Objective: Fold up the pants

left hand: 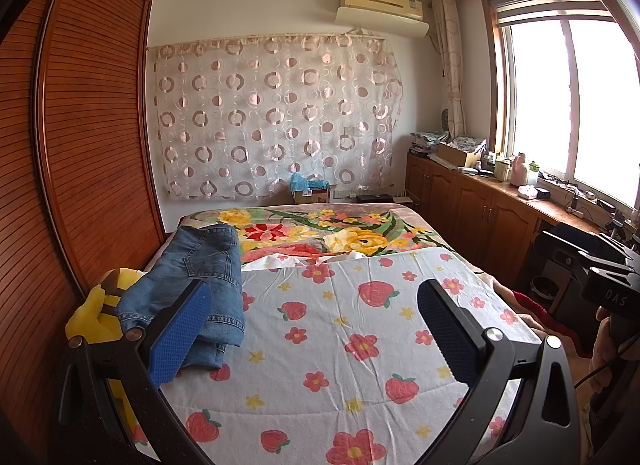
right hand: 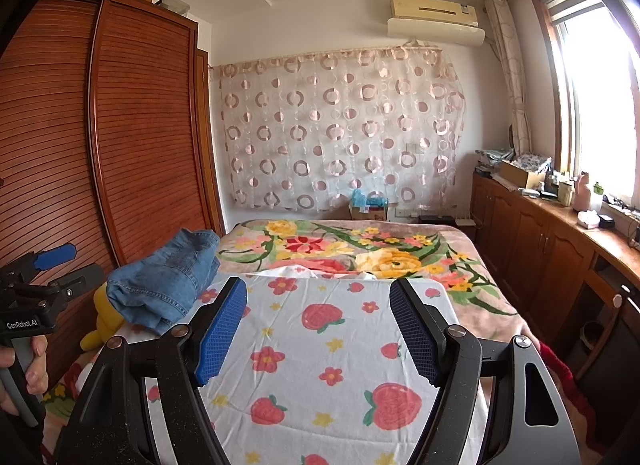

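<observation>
The jeans (left hand: 192, 285) lie in a folded heap at the left edge of the bed, on the strawberry sheet (left hand: 340, 325) and partly over a yellow plush toy (left hand: 96, 305) (mostly hidden). The left tongs (left hand: 314, 329) and right tongs (right hand: 318, 329) both hang spread wide above the sheet, holding nothing.

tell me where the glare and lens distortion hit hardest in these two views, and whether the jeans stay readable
Left wrist view: the window is blown out to white, and the wardrobe bows with fisheye curvature. Right wrist view: glare washes the window at the right edge, with dark corner vignetting. The jeans stay sharp and evenly lit in both views, seams visible.
</observation>
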Demonstrator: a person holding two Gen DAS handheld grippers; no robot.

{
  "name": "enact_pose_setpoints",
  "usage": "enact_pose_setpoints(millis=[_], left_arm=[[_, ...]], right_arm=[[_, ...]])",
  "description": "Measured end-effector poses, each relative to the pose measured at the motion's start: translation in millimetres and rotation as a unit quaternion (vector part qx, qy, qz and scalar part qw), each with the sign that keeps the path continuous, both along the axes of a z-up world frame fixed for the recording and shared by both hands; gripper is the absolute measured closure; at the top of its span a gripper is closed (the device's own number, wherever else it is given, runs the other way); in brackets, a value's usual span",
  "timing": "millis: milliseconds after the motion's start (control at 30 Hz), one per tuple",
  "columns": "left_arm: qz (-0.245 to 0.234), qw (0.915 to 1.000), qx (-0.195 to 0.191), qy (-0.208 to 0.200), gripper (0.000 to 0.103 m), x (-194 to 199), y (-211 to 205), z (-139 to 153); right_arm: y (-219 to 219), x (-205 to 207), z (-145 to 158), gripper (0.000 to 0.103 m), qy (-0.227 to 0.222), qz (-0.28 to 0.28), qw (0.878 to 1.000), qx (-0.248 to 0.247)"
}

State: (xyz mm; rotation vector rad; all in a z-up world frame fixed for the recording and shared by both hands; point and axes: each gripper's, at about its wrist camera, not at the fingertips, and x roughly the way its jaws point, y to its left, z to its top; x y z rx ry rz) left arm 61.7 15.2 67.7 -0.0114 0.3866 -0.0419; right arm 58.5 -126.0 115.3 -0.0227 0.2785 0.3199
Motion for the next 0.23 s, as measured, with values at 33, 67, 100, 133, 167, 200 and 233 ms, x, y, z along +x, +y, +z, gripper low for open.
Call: enact_pose_setpoints(millis=[33, 67, 100, 133, 167, 200, 233], left_arm=[[0.0, 1.0, 0.0, 0.0, 0.0, -0.1, -0.2, 0.1], [0.0, 1.0, 0.0, 0.0, 0.0, 0.1, -0.3, 0.3], [0.0, 1.0, 0.0, 0.0, 0.0, 0.1, -0.4, 0.2], [0.0, 1.0, 0.0, 0.0, 0.0, -0.1, -0.3, -0.2], [0.0, 1.0, 0.0, 0.0, 0.0, 0.0, -0.3, 0.1], [0.0, 1.0, -0.001, 0.0, 0.0, -0.2, -0.3, -0.3], [-0.001, 1.0, 0.0, 0.0, 0.0, -0.3, -0.5, -0.5]], right_arm=[[0.3, -0.4, -0.4, 0.027, -0.001, 0.0, 1.0, -0.001], [0.2, -0.3, -0.3, 0.027, -0.001, -0.001, 1.0, -0.001], [0.0, -0.3, -0.1, 0.027, 0.0, 0.0, 1.0, -0.001], [0.1, -0.3, 0.0, 0.027, 0.0, 0.0, 1.0, -0.001], [0.4, -0.4, -0.3, 0.027, -0.001, -0.001, 1.0, -0.001], [0.3, -0.3, -0.1, 0.027, -0.001, -0.001, 1.0, -0.001], [0.2, -0.2, -0.2, 0.027, 0.0, -0.001, 1.0, -0.001]])
